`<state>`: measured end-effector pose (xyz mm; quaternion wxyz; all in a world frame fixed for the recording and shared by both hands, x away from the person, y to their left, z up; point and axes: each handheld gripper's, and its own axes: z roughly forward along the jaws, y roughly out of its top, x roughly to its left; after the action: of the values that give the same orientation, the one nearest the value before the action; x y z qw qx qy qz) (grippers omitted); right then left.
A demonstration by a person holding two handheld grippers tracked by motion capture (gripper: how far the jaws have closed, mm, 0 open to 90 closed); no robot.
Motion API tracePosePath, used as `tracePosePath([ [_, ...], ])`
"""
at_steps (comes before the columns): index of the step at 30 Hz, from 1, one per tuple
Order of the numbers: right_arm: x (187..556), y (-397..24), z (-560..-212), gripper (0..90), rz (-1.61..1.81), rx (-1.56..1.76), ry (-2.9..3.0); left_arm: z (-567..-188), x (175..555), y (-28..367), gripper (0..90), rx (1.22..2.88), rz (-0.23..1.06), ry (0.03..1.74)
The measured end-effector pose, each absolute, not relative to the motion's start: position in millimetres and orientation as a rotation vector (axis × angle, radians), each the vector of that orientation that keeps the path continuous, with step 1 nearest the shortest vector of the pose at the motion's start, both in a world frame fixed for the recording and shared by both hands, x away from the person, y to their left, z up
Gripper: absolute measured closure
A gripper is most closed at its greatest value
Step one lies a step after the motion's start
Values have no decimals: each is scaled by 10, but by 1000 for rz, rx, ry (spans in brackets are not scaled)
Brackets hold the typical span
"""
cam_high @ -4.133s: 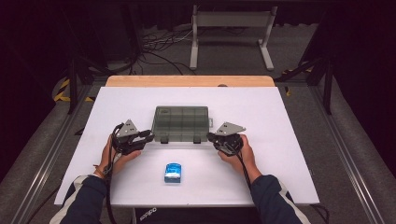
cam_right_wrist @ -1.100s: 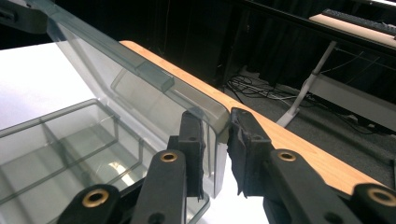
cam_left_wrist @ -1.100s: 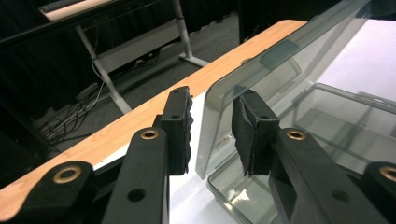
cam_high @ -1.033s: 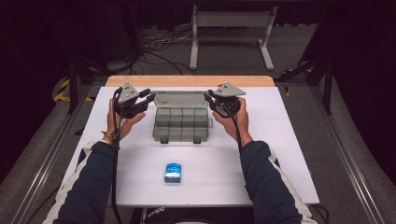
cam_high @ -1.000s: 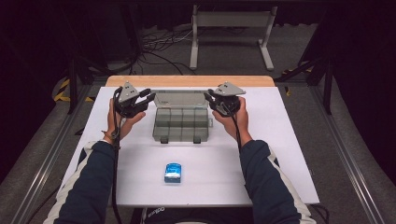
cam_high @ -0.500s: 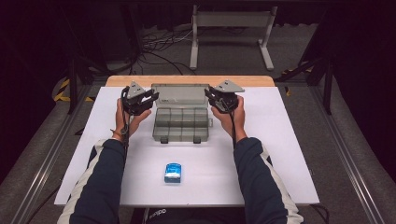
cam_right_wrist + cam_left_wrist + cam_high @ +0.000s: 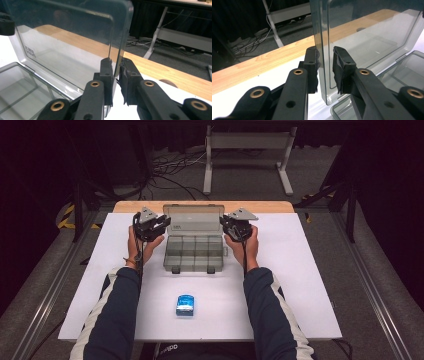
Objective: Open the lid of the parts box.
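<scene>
- The box (image 7: pixel 194 251) is a clear grey compartment case on the white table (image 7: pixel 300 285); it sits at the centre of the high view, toward 12 o'clock of the tabletop; its tray lies flat, with two latches on its 6 o'clock edge.
- The lid (image 7: pixel 193 219) is swung up past the tray's 12 o'clock edge, hinged there; in both gripper views it stands close to upright, see-through, with a small label near one corner.
- The left gripper (image 7: pixel 150 226) is at the lid's 9 o'clock edge; in the left gripper view (image 7: pixel 325 71) the lid's side edge runs between the jaws; they have just been closing; the left pad (image 7: pixel 311 70) lies against the plastic, while a thin gap shows before the right pad, so the clamp looks not quite complete.
- The right gripper (image 7: pixel 236 226) is at the lid's 3 o'clock edge; in the right gripper view (image 7: pixel 115 78) the lid's edge passes between the jaws, which have just been closing; both pads press on it, a pinch on the lid.
- A hand (image 7: pixel 140 245) bears each gripper; sleeved forearms come in from 6 o'clock.
- A small blue pack (image 7: pixel 185 305) lies at 6 o'clock of the box, well apart from it, between the forearms.
- A wooden strip (image 7: pixel 140 207) edges the table at 12 o'clock; beyond it a white frame (image 7: pixel 247 142) stands on the floor among cables.
</scene>
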<state>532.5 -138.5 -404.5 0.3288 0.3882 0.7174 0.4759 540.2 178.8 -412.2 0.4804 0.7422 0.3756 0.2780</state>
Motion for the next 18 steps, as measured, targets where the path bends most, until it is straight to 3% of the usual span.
tracePosePath([
  [18,5435,-1350,-4393,803,1181,1103,1920,-4370,5516,1718,742,1873,668,1000],
])
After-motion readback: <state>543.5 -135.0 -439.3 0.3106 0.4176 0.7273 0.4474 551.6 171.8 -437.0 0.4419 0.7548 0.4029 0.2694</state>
